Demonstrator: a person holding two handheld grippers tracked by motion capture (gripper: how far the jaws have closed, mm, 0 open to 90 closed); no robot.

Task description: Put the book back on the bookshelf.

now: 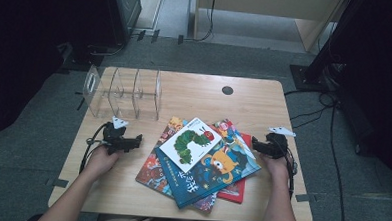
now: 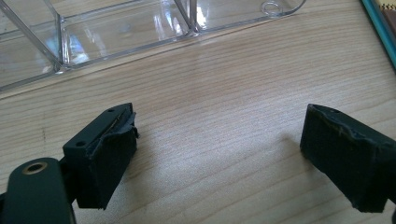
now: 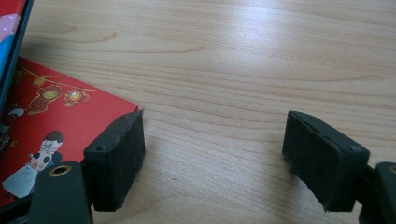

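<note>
High view is kinda dim and soft, dark around the table (image 1: 194, 95). Gripper views are brighter, with whitish glare on the wood and the clear organizer (image 2: 116, 32); jaws cast soft shadows.

High view: fixed above the person's edge of the bench (image 1: 194, 98), facing forward and down; distant enough to take in the whole benchtop, both forearms and the floor beyond.

Left gripper view: carried on the left hand-held gripper (image 2: 219, 135), looking along its two black jaws, close above the wood, towards the clear divider rack (image 2: 116, 32). Shared with the high view: the rack (image 1: 124, 92) and the bare wood in front of it.

Right gripper view: carried on the right hand-held gripper (image 3: 212, 140), equally close to the wood, facing the corner of the red book (image 3: 56, 112). Shared with the high view: that book (image 1: 233, 191) in the pile.
</note>
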